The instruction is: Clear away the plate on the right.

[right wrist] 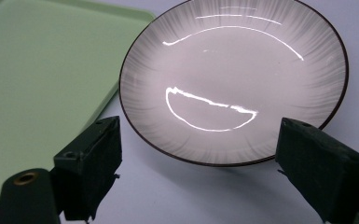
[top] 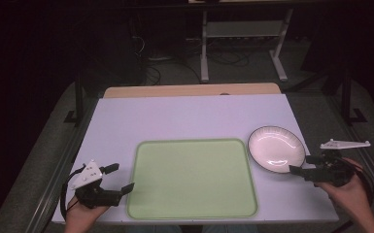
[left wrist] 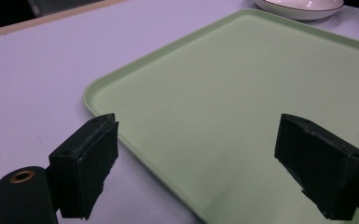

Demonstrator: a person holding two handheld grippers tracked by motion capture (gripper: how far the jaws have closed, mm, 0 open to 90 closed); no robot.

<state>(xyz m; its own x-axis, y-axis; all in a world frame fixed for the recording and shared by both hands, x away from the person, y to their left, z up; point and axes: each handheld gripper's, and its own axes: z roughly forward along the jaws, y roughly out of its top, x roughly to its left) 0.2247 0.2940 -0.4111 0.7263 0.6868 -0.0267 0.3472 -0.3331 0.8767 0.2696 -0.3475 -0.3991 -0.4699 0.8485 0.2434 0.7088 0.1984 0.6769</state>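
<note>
Two tools wide apart, left tool (top: 120, 178) beside tray (top: 192, 213), right tool (top: 305, 164) facing plate (top: 276, 148)

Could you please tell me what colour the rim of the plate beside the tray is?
The plate is white with a thin dark rim, clearest in the right gripper view.

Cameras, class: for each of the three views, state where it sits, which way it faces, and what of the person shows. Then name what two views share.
High view: above the person's side, looking forward and down on the table; shows both hands, left gripper and right gripper.
Left gripper view: rides the left gripper, facing the green tray between open jaws.
Right gripper view: rides the right gripper, facing the plate.
Shared: both gripper views show tray and plate.
</note>
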